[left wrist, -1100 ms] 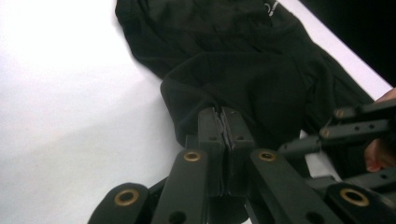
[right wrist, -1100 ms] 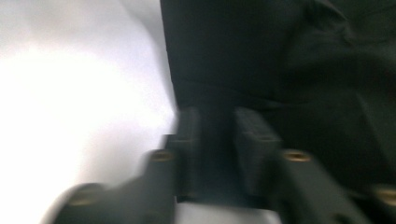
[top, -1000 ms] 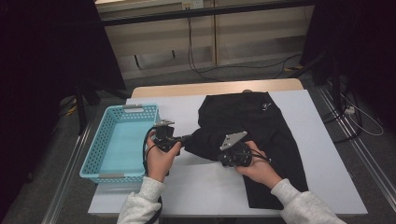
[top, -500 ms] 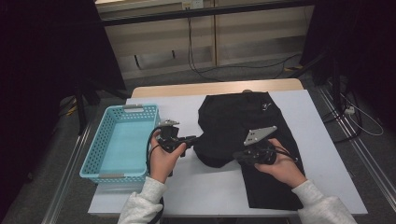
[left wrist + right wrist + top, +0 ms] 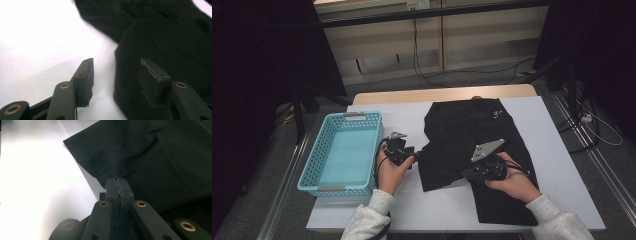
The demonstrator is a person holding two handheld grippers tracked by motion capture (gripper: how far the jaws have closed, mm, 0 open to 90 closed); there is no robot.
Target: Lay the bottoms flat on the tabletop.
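The black shorts (image 5: 472,140) are being folded on the tabletop (image 5: 557,170): the right gripper (image 5: 117,185) is clamped on a fold, the left gripper (image 5: 116,75) jaws, just opened, standing apart to release the edge.

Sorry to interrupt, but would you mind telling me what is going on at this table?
A person is folding black shorts on a white table with a pair of tongs in each hand. The right tongs are shut on a fold of the cloth. The left tongs have just been opening, with the edge of the shorts lying between the jaws, unpressed. A blue basket stands to the left.
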